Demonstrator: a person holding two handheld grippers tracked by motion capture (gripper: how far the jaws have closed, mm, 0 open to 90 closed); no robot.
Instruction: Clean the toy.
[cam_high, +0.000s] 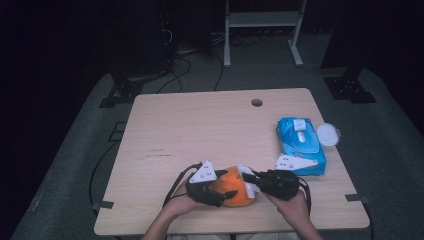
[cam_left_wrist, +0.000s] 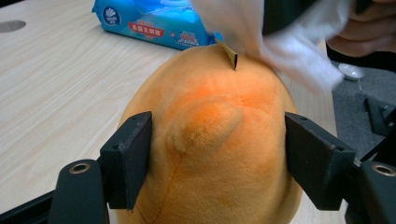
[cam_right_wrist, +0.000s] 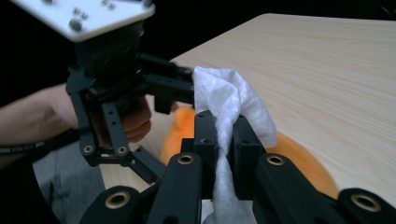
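With the left gripper (cam_high: 220, 192) clamped on the orange plush toy (cam_left_wrist: 210, 140) at the table's (cam_high: 200, 125) near edge, the right gripper (cam_right_wrist: 224, 135), pinching a white wipe (cam_right_wrist: 231, 100), should probably rub gently across its top.
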